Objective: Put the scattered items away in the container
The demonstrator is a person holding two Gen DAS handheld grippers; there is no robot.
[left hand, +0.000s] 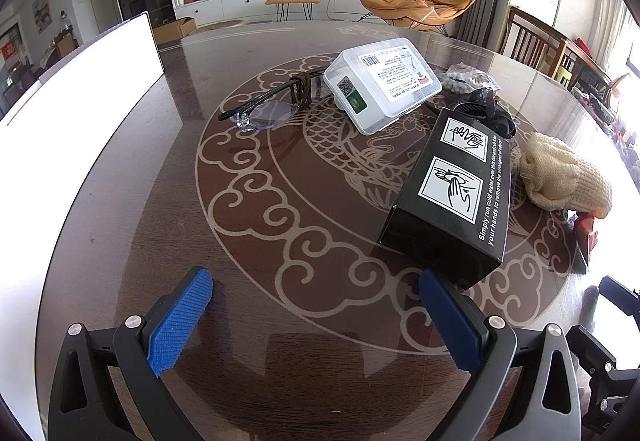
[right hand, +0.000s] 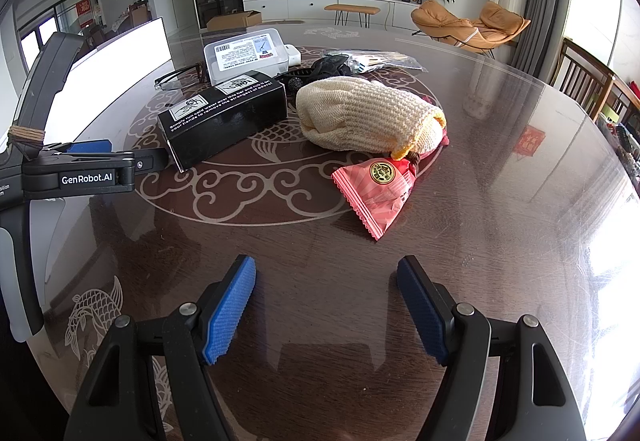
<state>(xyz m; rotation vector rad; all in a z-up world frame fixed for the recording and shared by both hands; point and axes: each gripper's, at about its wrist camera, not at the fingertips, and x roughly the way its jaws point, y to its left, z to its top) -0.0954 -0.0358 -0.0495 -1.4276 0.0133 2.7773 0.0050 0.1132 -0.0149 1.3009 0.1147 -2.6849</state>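
Note:
Scattered on the dark patterned table: a black printed box (left hand: 450, 189) (right hand: 224, 117), a clear plastic case (left hand: 380, 83) (right hand: 246, 55) with a white label, glasses (left hand: 264, 107) (right hand: 178, 77), a cream knitted pouch (left hand: 566, 175) (right hand: 366, 117), a pink snack packet (right hand: 376, 193), a bag of white beads (left hand: 466, 79) and a black item (left hand: 490, 109). A white container (left hand: 76, 109) (right hand: 116, 61) stands at the left. My left gripper (left hand: 316, 297) is open and empty, its right finger close to the black box. My right gripper (right hand: 326, 285) is open and empty, short of the pink packet.
The left gripper's body (right hand: 80, 169) crosses the left of the right wrist view. A clear packet (right hand: 380, 59) lies behind the pouch. Wooden chairs (left hand: 536, 41) stand at the table's right edge. Bare tabletop lies in front of both grippers.

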